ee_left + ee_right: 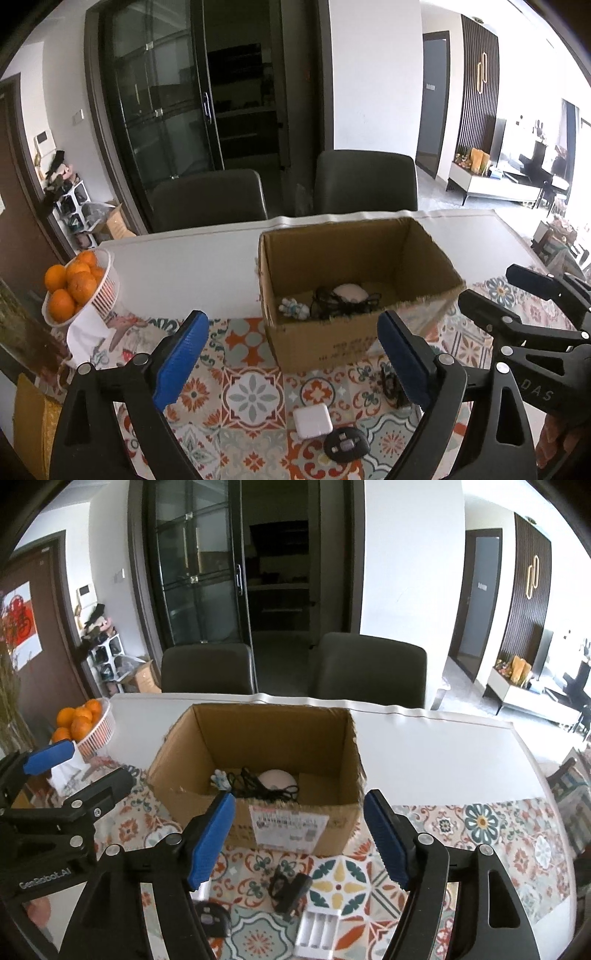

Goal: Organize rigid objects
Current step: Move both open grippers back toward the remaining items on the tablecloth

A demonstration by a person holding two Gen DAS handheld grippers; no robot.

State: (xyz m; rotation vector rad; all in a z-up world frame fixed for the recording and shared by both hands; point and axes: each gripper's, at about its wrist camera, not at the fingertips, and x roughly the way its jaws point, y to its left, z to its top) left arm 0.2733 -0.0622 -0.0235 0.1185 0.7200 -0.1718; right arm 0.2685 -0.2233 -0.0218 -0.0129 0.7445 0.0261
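An open cardboard box (314,343) (303,830) stands on the patterned cloth; inside lie a white round device (350,292) (277,777), tangled black cables (258,788) and a small white-blue figure (293,308). In front of it lie a white square charger (312,420), a black oval device (346,444) (212,919), a black adapter (290,891) and a white battery holder (317,935). My left gripper (291,360) is open and empty above them. My right gripper (299,840) is open and empty, before the box.
A white basket of oranges (79,291) (83,723) stands at the table's left on a white cloth. Two dark chairs (208,199) (369,668) stand behind the white table (192,266). The right gripper's arm (535,332) is at the right.
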